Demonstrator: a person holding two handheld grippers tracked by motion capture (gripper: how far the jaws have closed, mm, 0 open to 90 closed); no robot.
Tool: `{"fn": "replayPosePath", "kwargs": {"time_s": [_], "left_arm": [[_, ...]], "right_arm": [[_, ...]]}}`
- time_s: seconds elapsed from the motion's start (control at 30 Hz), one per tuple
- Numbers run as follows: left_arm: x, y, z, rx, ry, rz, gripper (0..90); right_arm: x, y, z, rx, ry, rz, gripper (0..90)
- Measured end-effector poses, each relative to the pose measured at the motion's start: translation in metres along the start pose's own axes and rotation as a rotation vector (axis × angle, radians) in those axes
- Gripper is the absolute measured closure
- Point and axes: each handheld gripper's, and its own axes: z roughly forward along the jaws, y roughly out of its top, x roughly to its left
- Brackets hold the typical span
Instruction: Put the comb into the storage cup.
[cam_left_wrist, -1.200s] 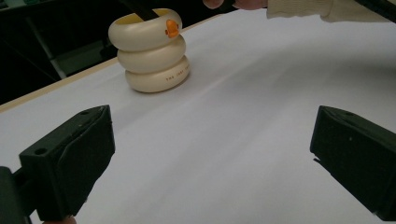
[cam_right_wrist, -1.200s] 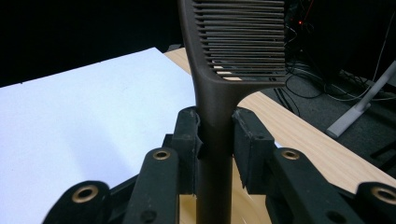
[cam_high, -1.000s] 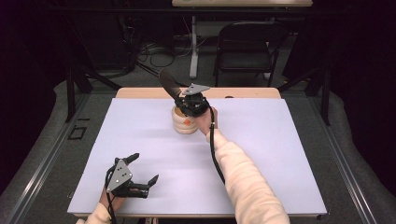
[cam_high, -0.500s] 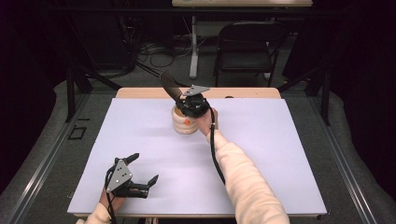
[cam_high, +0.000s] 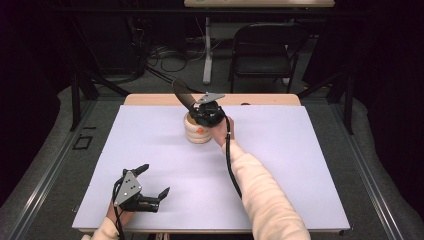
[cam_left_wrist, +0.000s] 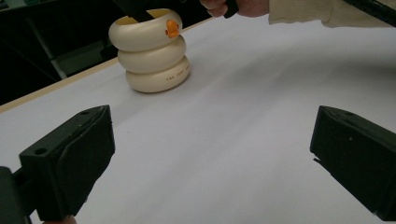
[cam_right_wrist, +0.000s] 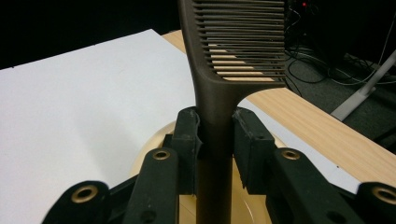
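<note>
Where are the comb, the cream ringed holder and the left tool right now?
comb (cam_right_wrist: 215, 100): right gripper view, on its handle just above the pads.
cream ringed holder (cam_left_wrist: 152, 56): left gripper view, on the middle ring.
left tool (cam_high: 154, 181): high view, in the gap midway between its open fingertips.

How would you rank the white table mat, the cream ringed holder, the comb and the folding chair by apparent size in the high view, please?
1. White table mat, by far the largest.
2. Folding chair; it stands farther from the camera, so its true size is unsure.
3. Cream ringed holder and comb: they look alike, and the right gripper hides part of each.
</note>
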Motion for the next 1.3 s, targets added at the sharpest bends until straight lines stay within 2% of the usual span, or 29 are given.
{"fn": "replayPosePath", "kwargs": {"time_s": [0.7, 0.97, 1.3], "left_arm": [[-0.0001, 0.0001, -0.0001, 0.000, 0.001, 0.002, 0.0], [-0.0003, 0.0002, -0.0002, 0.000, 0.001, 0.003, 0.0], [-0.0002, 0.0002, -0.0002, 0.000, 0.000, 0.003, 0.0]], "right_arm": [[-0.0006, -0.0024, 0.0027, 0.037, -0.005, 0.000, 71.8], [0.0019, -0.0013, 0.0033, 0.051, -0.017, -0.025, 71.6], [0.0035, 0.0000, 0.0038, 0.069, -0.022, -0.034, 71.4]]}}
